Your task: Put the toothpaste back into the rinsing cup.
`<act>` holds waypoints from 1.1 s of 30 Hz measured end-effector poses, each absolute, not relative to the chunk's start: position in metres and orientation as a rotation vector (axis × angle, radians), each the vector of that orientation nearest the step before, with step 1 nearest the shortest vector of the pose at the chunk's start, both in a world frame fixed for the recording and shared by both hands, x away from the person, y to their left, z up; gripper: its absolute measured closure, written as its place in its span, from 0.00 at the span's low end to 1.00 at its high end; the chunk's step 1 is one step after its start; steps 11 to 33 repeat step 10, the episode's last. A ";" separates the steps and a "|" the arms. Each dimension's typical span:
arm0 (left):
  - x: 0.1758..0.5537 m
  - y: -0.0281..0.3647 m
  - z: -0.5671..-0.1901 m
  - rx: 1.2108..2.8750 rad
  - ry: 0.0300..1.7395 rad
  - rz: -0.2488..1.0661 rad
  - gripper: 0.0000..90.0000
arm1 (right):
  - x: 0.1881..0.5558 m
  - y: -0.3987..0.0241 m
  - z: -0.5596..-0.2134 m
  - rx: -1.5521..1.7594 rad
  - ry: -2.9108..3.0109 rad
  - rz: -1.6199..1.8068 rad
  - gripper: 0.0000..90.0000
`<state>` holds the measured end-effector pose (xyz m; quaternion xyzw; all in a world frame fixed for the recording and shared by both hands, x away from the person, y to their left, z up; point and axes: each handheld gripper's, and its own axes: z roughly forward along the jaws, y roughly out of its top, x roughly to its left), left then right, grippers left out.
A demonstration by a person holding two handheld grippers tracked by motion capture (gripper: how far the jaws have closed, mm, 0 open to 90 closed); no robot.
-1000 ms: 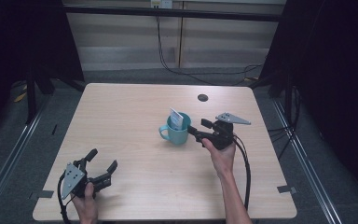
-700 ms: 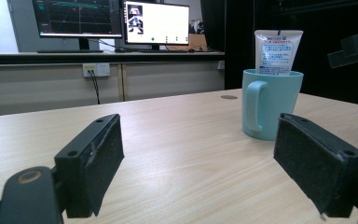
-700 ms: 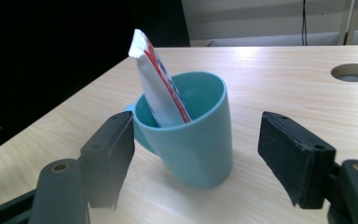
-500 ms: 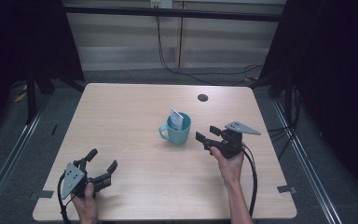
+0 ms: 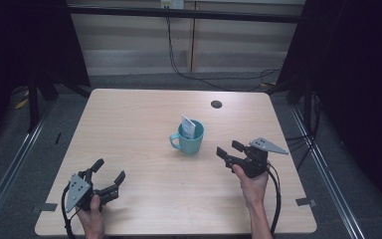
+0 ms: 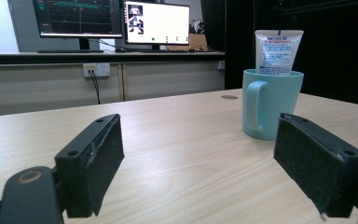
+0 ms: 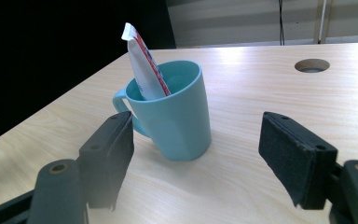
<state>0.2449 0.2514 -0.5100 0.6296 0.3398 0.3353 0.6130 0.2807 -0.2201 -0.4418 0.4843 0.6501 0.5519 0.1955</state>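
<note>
A light blue mug point(image 5: 189, 139) stands upright near the middle of the wooden table point(image 5: 139, 119), its handle to the left. A white tube point(image 5: 187, 126) leans inside it, its flat end sticking up above the rim. My right gripper point(image 5: 230, 151) is open and holds nothing, a short way right of the mug point(image 7: 175, 121) and pointed at it. In the right gripper view the tube point(image 7: 142, 63) tilts left. My left gripper point(image 5: 108, 172) rests open at the front left of the table, far from the mug point(image 6: 270, 102). The tube point(image 6: 278, 51) shows its label there.
A round cable hole point(image 5: 216, 104) lies in the table behind the mug. Monitors point(image 6: 116, 21) stand on a bench beyond the far edge. Dark curtains flank the table, and cables point(image 5: 278, 199) trail from the grippers off the front edge.
My right gripper has drawn back from the mug toward the right and front, opening a gap between them. The mug, tube and left gripper have stayed put.
</note>
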 end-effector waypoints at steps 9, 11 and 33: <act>0.245 0.251 -0.510 1.449 0.784 0.772 0.17 | 0.272 -0.227 -0.446 1.376 1.797 1.550 0.29; 0.245 0.251 -0.510 1.451 0.783 0.772 0.17 | 0.271 -0.227 -0.446 1.379 1.798 1.551 0.29; 0.245 0.251 -0.510 1.451 0.783 0.772 0.17 | 0.271 -0.227 -0.446 1.379 1.798 1.551 0.29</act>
